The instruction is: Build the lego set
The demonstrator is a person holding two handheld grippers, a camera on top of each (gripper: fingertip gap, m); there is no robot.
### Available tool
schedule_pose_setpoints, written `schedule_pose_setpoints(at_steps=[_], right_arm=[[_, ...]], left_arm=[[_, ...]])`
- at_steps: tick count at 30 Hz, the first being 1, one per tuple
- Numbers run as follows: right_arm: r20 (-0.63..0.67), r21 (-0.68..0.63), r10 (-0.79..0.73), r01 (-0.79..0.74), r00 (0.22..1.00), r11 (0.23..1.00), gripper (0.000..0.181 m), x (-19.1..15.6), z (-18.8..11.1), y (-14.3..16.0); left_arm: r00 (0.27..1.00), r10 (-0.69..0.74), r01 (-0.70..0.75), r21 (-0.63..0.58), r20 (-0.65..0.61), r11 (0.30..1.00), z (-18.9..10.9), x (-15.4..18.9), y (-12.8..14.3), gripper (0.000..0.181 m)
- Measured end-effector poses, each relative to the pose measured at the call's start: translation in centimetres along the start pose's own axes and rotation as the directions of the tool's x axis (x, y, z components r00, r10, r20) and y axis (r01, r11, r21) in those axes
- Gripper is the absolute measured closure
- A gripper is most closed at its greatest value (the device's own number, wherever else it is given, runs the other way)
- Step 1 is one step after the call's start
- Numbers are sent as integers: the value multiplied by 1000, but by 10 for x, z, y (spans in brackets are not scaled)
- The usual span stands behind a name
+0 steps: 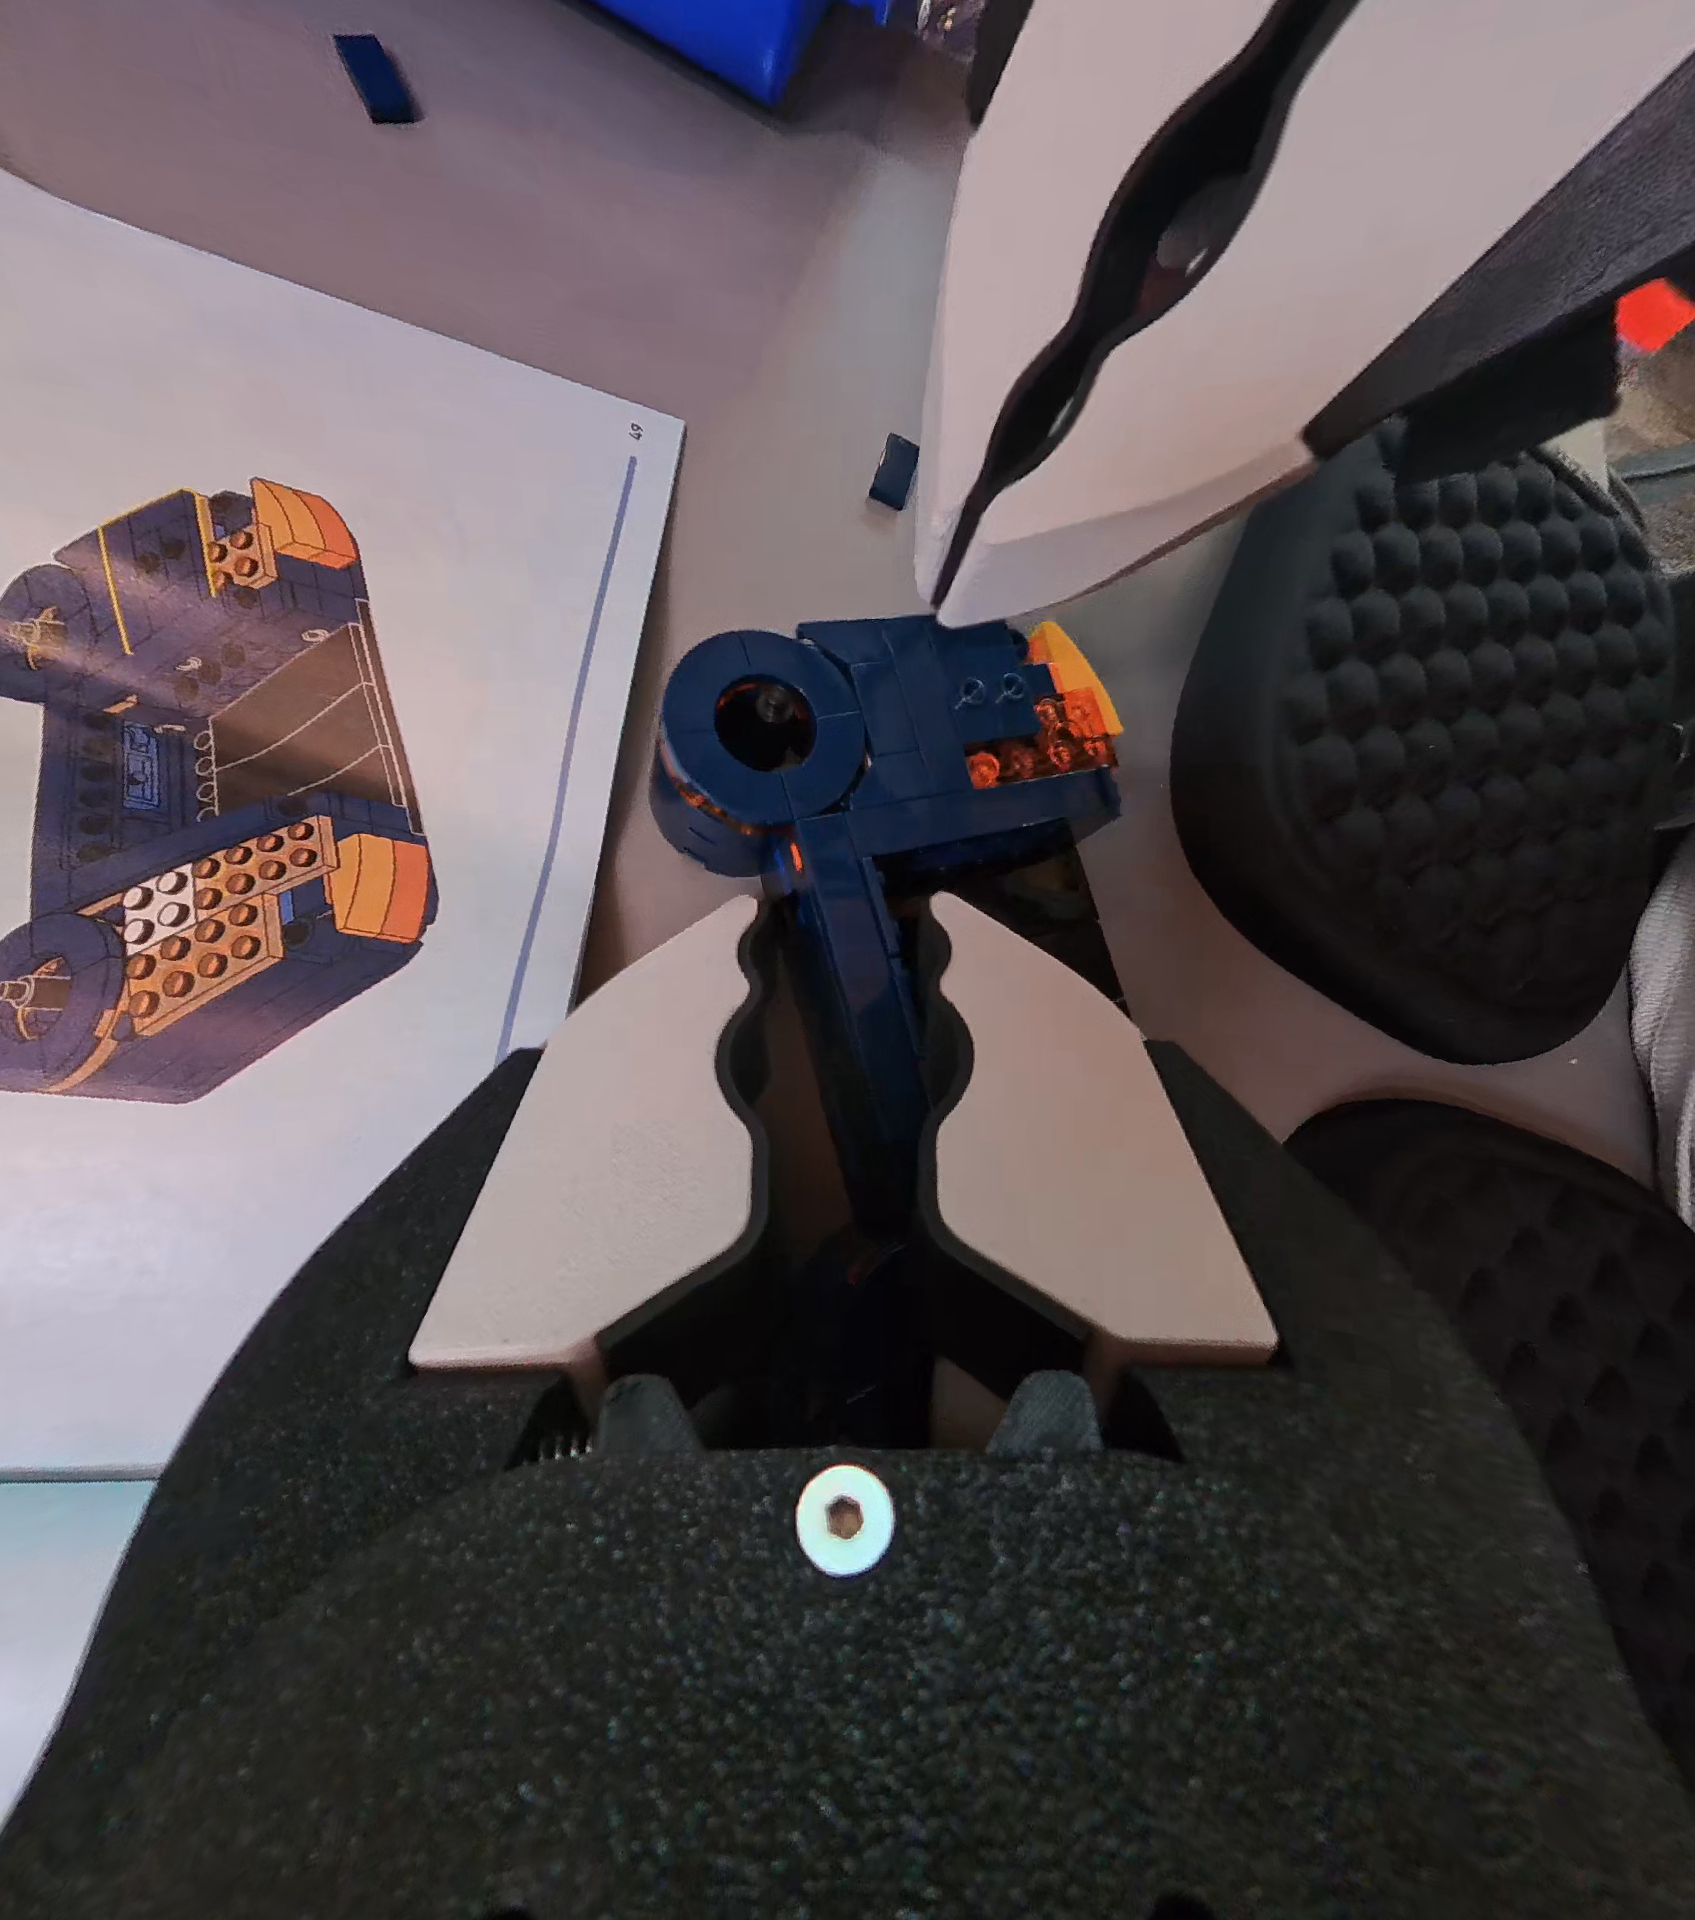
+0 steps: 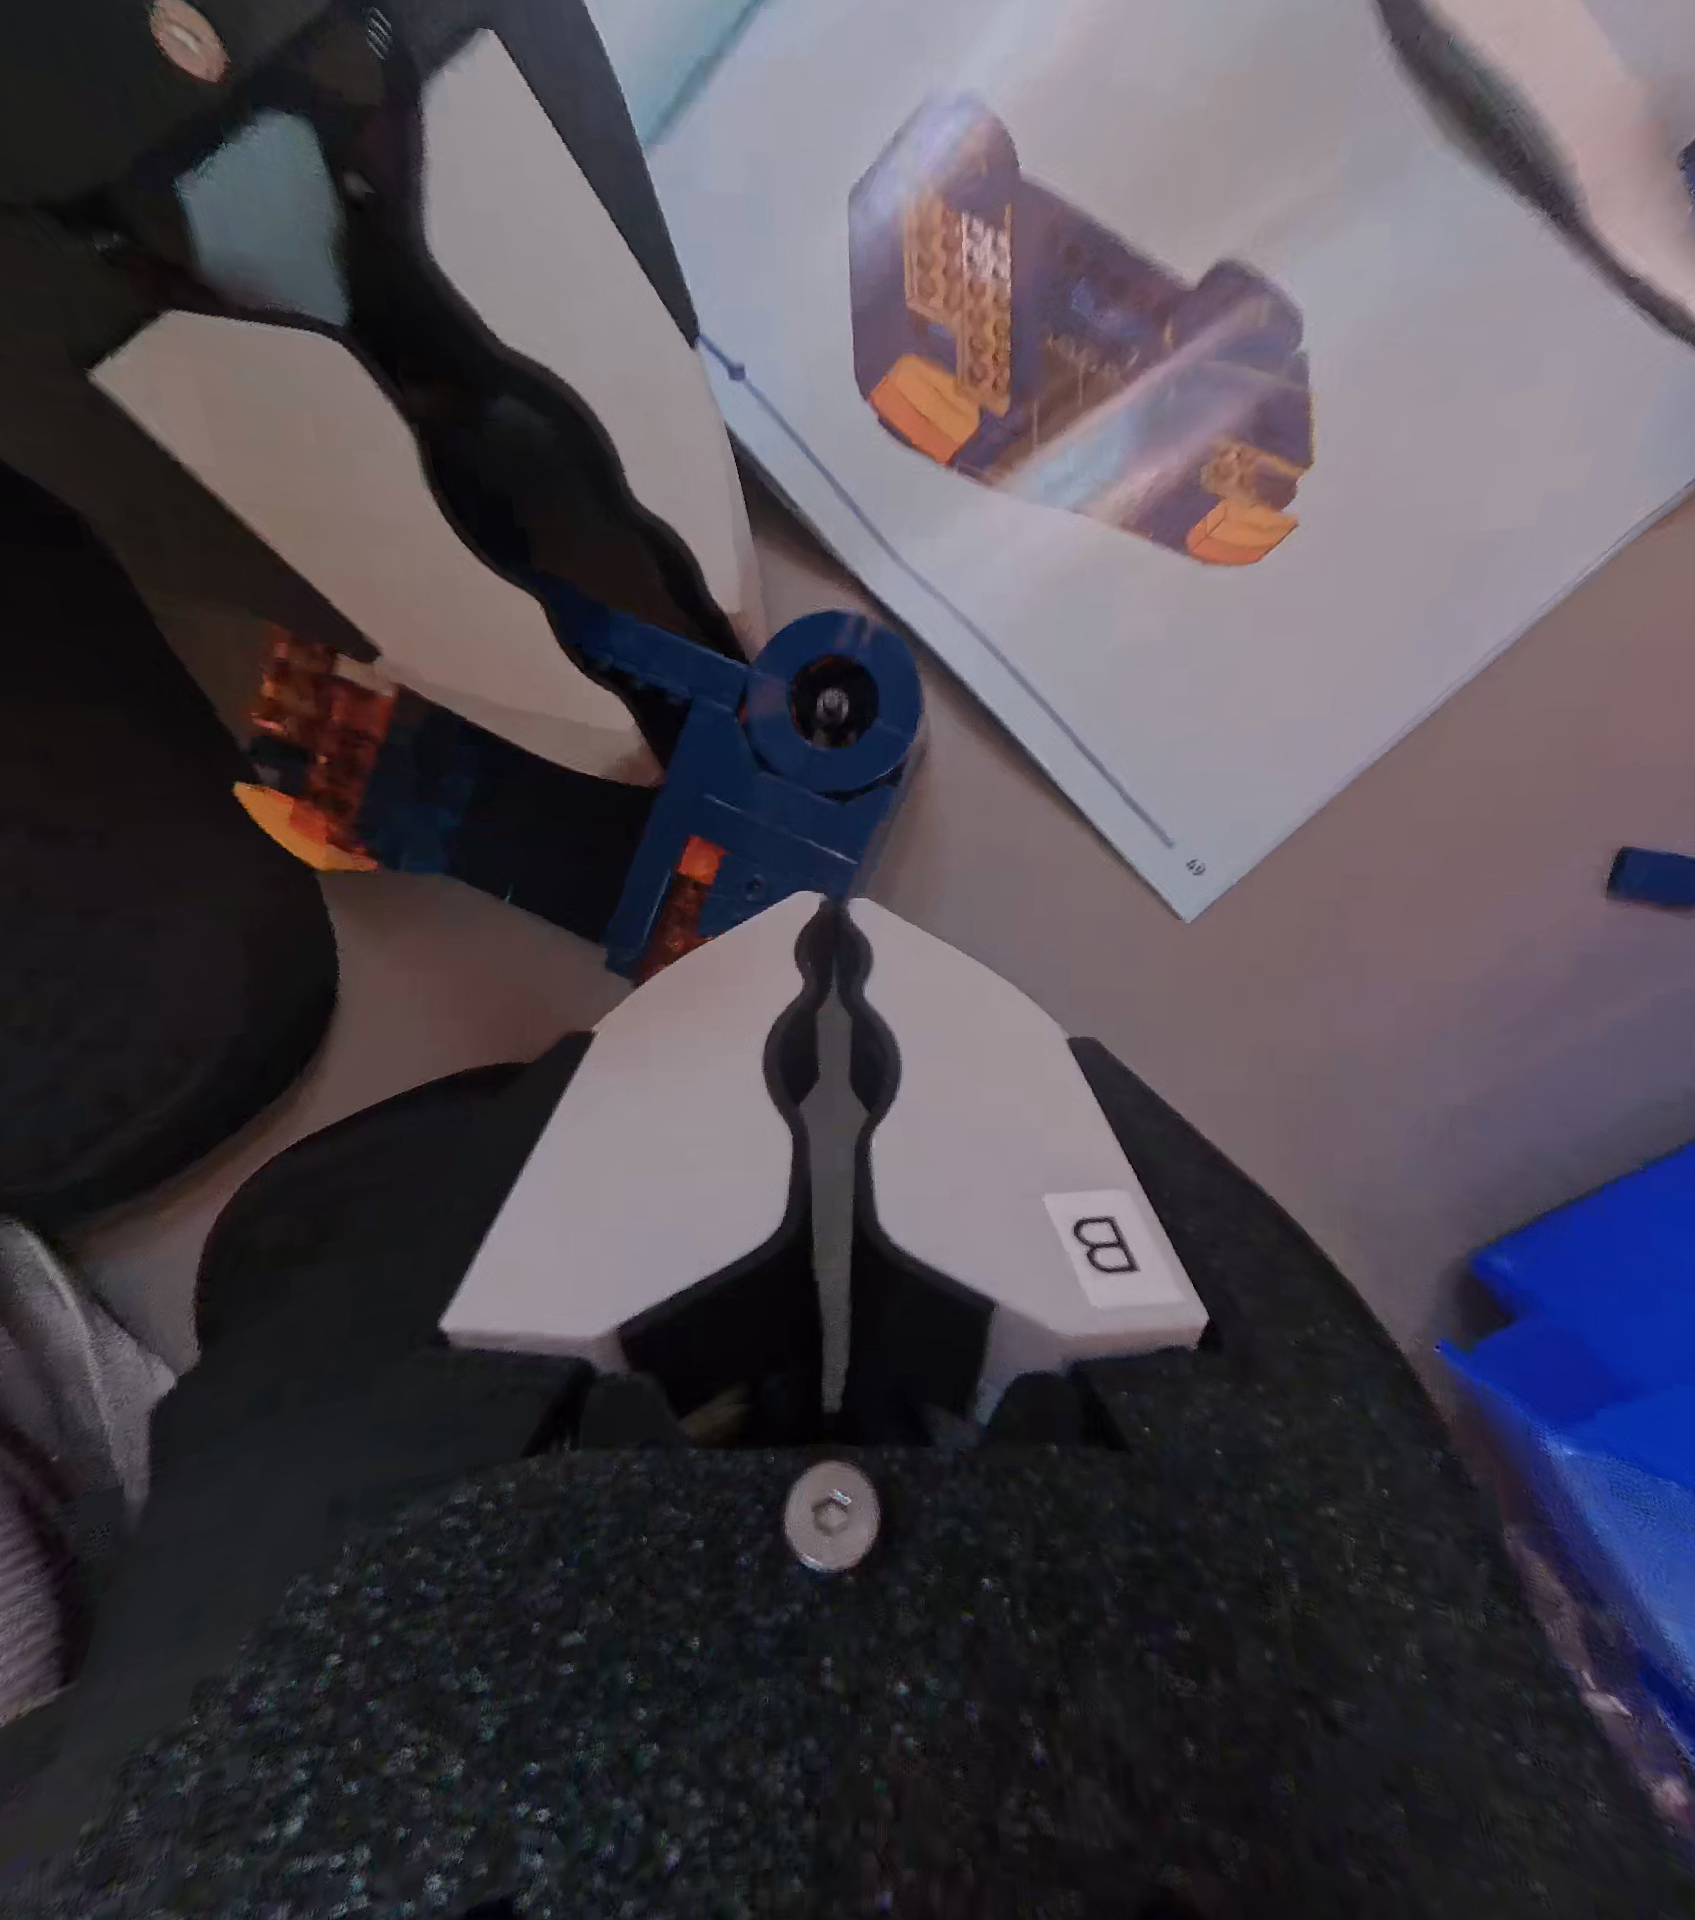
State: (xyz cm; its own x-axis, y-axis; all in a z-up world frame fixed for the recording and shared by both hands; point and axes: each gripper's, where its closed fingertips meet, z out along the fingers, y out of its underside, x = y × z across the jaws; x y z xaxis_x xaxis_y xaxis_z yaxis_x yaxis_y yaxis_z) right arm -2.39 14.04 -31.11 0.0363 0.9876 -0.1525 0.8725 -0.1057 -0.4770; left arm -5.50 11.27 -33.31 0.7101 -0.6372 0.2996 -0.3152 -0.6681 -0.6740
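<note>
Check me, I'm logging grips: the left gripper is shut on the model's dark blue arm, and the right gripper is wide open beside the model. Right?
Not quite. The right gripper is shut, its tips pressed against the model, as the right wrist view shows. The left gripper is shut on the dark blue arm, as you said.

Lego model [image 1: 884,748] right of booklet [image 1: 230,727]; loose brick [image 1: 893,470] behind model
</note>
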Motion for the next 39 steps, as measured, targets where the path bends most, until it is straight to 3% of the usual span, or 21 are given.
schedule_pose_setpoints(at_steps=[3, 4, 8, 12, 19, 23, 27, 31, 39], right_arm=[[44, 279, 73, -82, 996, 957, 178, 8, -30, -13], [22, 310, 103, -104, 994, 945, 172, 17, -38, -7], [-163, 97, 26, -10, 986, 995, 161, 38, -27, 47], [-227, 90, -145, 169, 963, 982, 164, 42, -13, 46], [-119, 36, -274, 280, 954, 959, 166, 45, -2, 43], [-74, 36, -273, 276, 959, 961, 174, 43, 0, 45], [-89, 113, -97, 107, 991, 988, 175, 39, -7, 36], [-53, 266, 140, -121, 989, 956, 175, 7, -26, 6], [-188, 171, 233, -201, 954, 964, 175, -8, -11, 7]], left_arm=[[1000, -19, 19, 1, -14, 1000, 0, 0, 0, 157], [1000, -20, 20, 4, -13, 1000, 0, 0, -1, 156], [1000, -20, 20, 11, -7, 1000, 0, -1, -2, 155], [1000, -9, 9, 16, 4, 1000, -3, -3, -3, 155], [1000, 7, -7, 24, 3, 1000, -6, -2, -3, 156], [1000, 8, -8, 28, -1, 1000, -6, -2, -4, 156], [1000, 2, -2, 32, -2, 999, -5, -1, -4, 157], [1000, -23, 23, 41, -2, 999, -4, -1, -5, 159], [990, -133, 129, 77, 54, 989, 5, -1, -13, 158]])
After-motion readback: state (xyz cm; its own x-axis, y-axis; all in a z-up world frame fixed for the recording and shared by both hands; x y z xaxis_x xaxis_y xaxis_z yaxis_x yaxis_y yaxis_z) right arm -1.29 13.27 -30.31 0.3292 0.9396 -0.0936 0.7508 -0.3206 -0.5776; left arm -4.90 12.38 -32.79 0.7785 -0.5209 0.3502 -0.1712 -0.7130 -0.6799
